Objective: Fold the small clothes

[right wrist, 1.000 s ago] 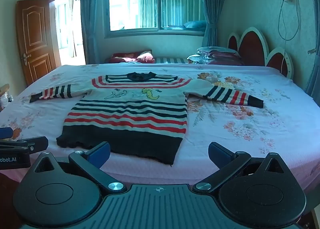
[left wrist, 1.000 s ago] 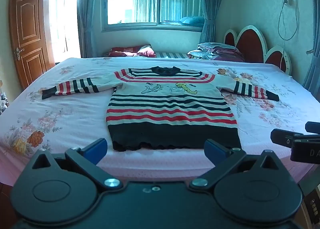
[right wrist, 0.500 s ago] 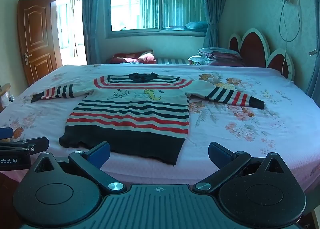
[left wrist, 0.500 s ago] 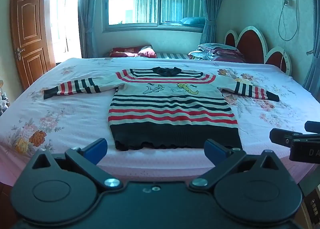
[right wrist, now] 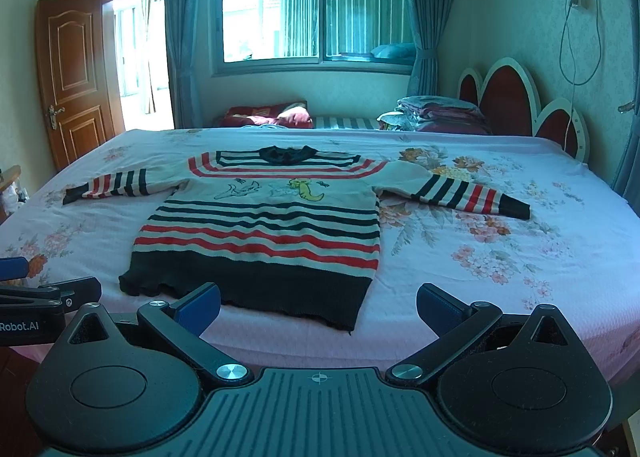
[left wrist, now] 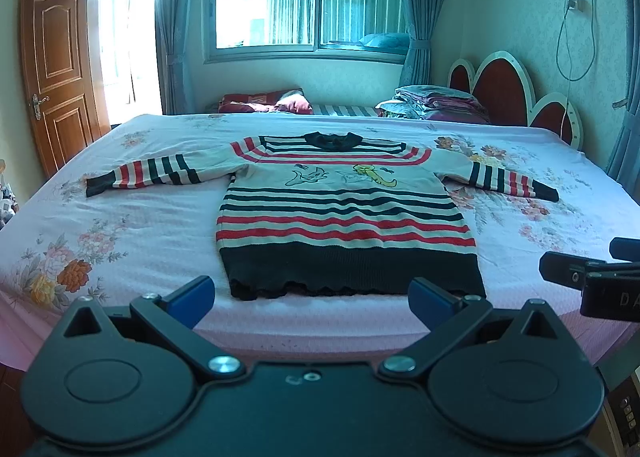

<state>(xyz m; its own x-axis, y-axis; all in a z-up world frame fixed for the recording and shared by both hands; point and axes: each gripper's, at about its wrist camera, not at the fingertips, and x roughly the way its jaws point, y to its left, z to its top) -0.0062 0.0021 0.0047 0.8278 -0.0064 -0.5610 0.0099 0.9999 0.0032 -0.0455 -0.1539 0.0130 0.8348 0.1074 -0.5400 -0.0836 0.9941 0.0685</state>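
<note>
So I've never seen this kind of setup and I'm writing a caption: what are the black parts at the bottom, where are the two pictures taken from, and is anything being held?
Each picture comes from a camera on a hand-held gripper carried by a person, looking forward along its two blue-tipped fingers. One shows the left hand-held gripper, the other the right hand-held gripper; each also glimpses its neighbour at the frame's edge. Both are open and hold nothing. Ahead, a striped sweater lies flat on a floral bed, sleeves spread out, collar toward the window. Folded bedding is stacked by the headboard. No fold has been made.
</note>
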